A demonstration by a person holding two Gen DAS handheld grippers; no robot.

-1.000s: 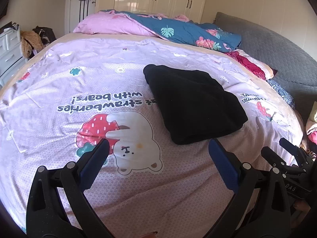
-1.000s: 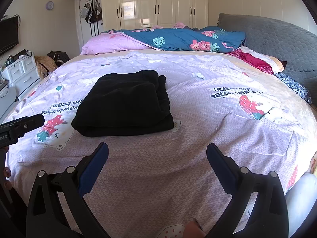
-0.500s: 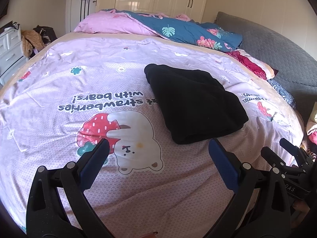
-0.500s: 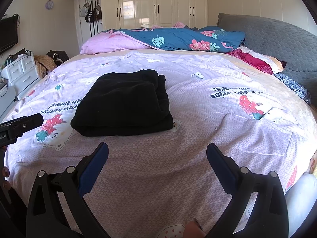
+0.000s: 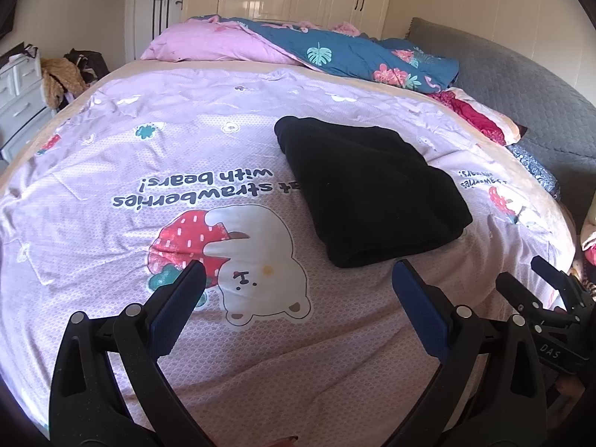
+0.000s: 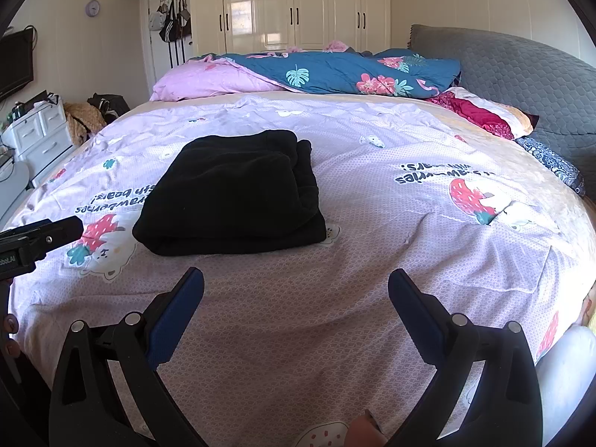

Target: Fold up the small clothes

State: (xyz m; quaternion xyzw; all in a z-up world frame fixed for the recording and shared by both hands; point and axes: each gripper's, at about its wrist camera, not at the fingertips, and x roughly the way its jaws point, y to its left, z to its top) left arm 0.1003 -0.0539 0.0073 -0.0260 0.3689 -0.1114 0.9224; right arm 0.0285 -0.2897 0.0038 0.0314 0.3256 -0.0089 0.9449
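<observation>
A folded black garment (image 5: 372, 190) is laid on the pink bedspread (image 5: 111, 171) of a bed, roughly at the middle of its width. In the left wrist view it is seen ahead and to the right, its near folded edge just beyond the right blue pad; part of the upside-down printed lettering is covered by it, and the printed bear with a strawberry (image 5: 238, 260) is found just to its left. In the right wrist view the same garment (image 6: 234, 193) is seen ahead and to the left, stacked in thick layers with a rounded fold along its near edge.

The left gripper (image 5: 298, 283) is held above the near part of the bedspread with its jaws spread wide apart and nothing between them; the garment is not touched by it. The right gripper (image 6: 296, 290) is likewise held wide apart and empty over bare bedspread, with the garment lying beyond its left pad. Each gripper is glimpsed at the edge of the other's view.

At the far end of the bed a pink pillow (image 6: 208, 82) and a blue floral duvet (image 6: 354, 70) are piled, with a grey quilted headboard (image 6: 521, 74) on the right. White wardrobe doors (image 6: 294, 3) are seen behind, and a white drawer unit (image 6: 41, 134) stands by the left wall.
</observation>
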